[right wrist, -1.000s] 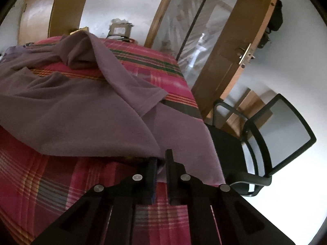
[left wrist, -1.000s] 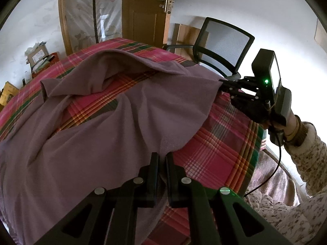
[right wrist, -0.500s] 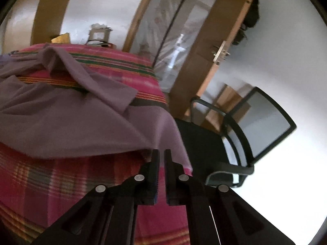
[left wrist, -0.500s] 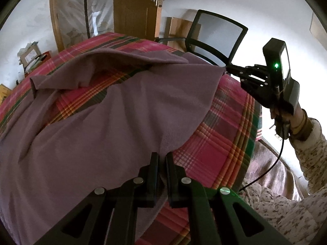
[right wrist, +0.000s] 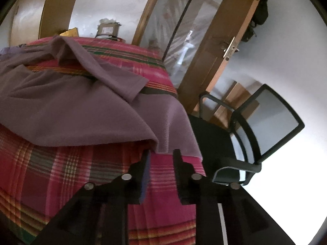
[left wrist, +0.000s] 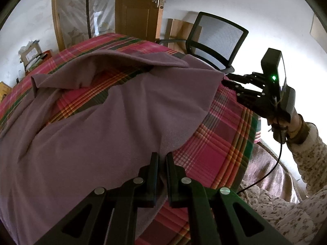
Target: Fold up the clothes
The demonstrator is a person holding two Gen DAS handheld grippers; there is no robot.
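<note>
I count one purple cloth [left wrist: 98, 134] on one checked bed cover [left wrist: 220, 143]. I see two grippers: one left gripper [left wrist: 161, 159] near me on the cover, one right gripper [right wrist: 161, 153] at its edge. Beside the cover stands one black chair [left wrist: 216, 38], and one wooden door [left wrist: 139, 8].

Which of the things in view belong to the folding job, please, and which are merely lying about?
Belonging to the job:
purple garment, spread on the plaid bedcover
left gripper, shut on the garment's edge
right gripper, jaws opening, nothing between them

Just lying about:
office chair
wooden door
boxes beyond the bed
</note>
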